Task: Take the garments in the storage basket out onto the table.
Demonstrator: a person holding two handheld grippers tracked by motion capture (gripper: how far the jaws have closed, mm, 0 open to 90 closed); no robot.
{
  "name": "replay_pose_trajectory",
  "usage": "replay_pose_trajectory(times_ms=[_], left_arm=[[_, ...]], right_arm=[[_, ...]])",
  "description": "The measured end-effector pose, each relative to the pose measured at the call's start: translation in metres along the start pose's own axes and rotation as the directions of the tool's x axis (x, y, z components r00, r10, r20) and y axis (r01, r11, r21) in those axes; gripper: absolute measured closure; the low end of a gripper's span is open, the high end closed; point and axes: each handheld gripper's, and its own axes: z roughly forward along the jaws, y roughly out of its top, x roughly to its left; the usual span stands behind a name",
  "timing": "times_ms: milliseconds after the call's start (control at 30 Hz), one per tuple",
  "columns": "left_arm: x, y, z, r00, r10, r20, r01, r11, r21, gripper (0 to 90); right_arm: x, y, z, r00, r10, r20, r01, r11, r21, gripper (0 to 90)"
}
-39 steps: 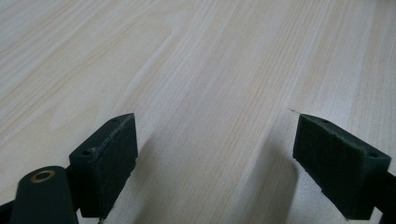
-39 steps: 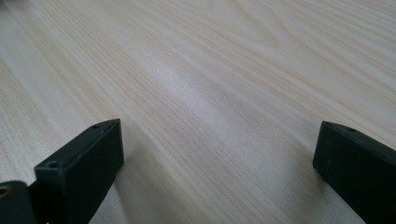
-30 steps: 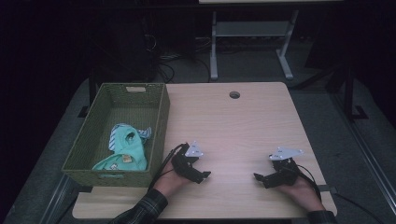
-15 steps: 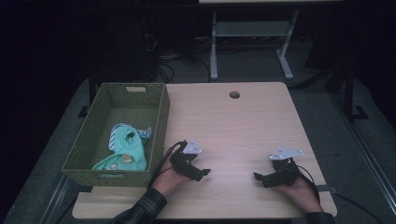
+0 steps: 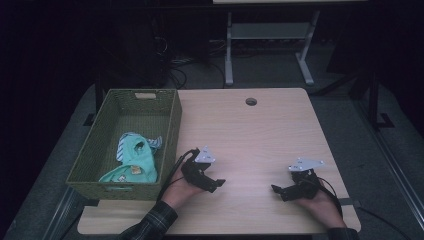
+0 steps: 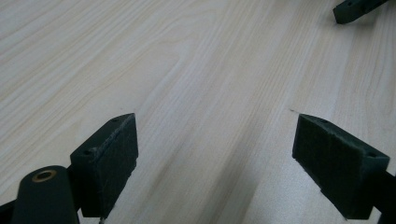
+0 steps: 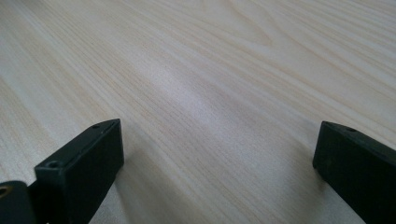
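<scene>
Your left gripper (image 5: pixel 216 185) rests low on the wooden counter (image 5: pixel 250 130), near its front edge, with its jaws spread wide and nothing between them; in the left gripper view only bare wood grain lies between the two black pads (image 6: pixel 107 158). Your right gripper (image 5: pixel 276 190) sits well apart from it, toward the counter's right front, also gaping with bare wood between its jaws. The two point roughly toward each other.

The nearest thing is the teal cloth (image 5: pixel 131 161), bunched in the near end of the green woven basket (image 5: pixel 172 130). The basket stands at the counter's left side, just beside your left gripper, and its wall lies between the gripper and the cloth. A small tan label (image 5: pixel 135 170) shows on the cloth. The cloth is far from your right gripper.
</scene>
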Motion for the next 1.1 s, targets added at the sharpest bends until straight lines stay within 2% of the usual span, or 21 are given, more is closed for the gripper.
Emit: replay_pose_trajectory(times_ms=[533, 933, 1100], left_arm=[[0.000, 0.004, -0.003, 1.0000, -0.003, 0.005, 0.003, 1.0000, 0.009, 13.8], [0.000, 0.009, -0.008, 0.9999, -0.015, 0.003, 0.015, 0.9999, -0.004, 13.8], [0.000, 0.011, -0.010, 1.0000, 0.000, 0.005, 0.000, 1.0000, 0.006, 13.8]], right_arm=[[0.000, 0.000, 0.000, 1.0000, 0.002, 0.001, -0.002, 1.000, 0.002, 1.5], [0.000, 0.000, 0.000, 1.0000, 0.002, 0.001, -0.002, 1.000, 0.001, 1.5], [0.000, 0.000, 0.000, 1.0000, 0.003, 0.001, -0.003, 1.000, 0.002, 1.5]])
